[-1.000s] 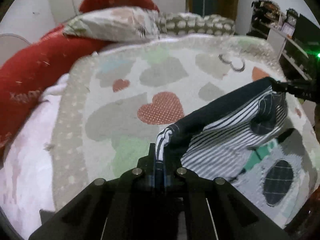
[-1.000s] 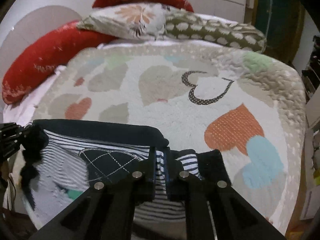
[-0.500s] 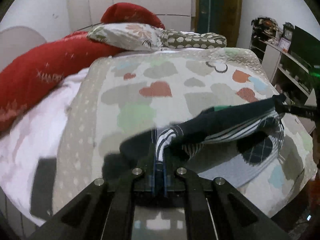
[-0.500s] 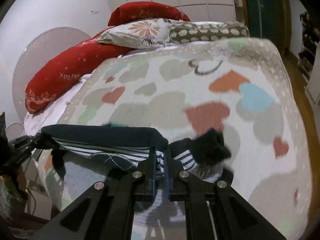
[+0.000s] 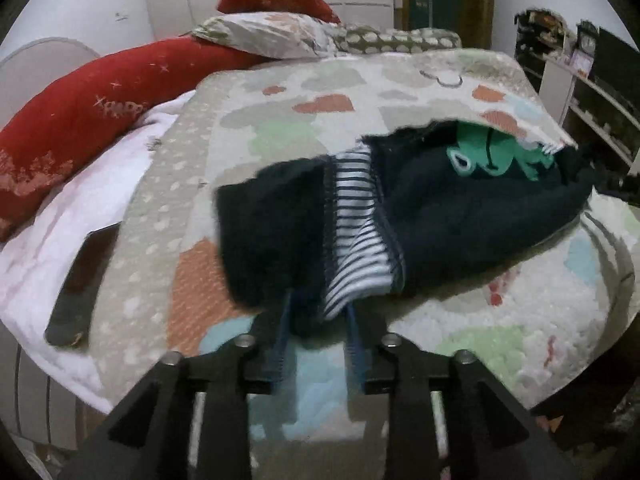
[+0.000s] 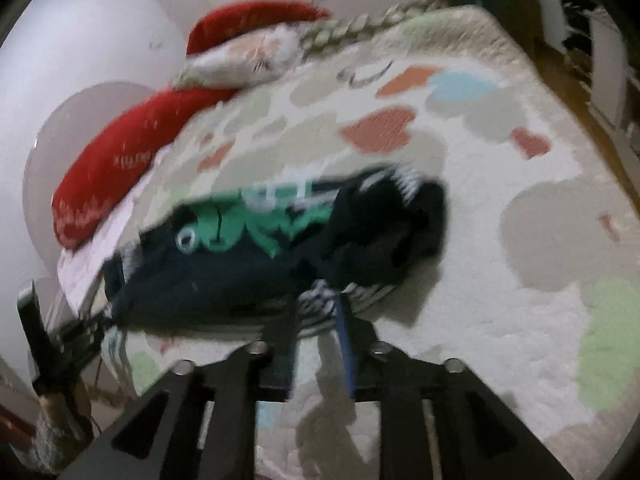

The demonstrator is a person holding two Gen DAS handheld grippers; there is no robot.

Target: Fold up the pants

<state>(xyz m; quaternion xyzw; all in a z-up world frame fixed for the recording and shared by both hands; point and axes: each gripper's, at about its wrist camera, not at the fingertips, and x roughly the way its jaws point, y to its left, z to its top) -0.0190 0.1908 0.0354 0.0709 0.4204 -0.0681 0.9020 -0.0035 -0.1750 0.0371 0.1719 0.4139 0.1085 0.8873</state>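
The pants (image 5: 460,216) are small, dark navy with white-striped panels and a green frog patch. They lie bunched on the heart-patterned blanket (image 5: 280,92) near its front edge. My left gripper (image 5: 318,328) is open, its jaws apart on either side of the striped edge. My right gripper (image 6: 316,336) is also open, with the pants (image 6: 280,248) just ahead of its fingers; this view is motion-blurred. The other gripper shows at the right edge of the left wrist view (image 5: 618,188) and at the left of the right wrist view (image 6: 72,336).
Red bolster pillows (image 5: 92,120) and patterned pillows (image 5: 280,36) lie at the head of the bed. A dark phone (image 5: 82,280) lies on the white sheet at the left. Shelves (image 5: 592,92) stand to the right of the bed.
Both grippers went from shut on the stretched, lifted pants to open. The pants have dropped onto the blanket, folded over so the frog patch shows. Both cameras pulled back.
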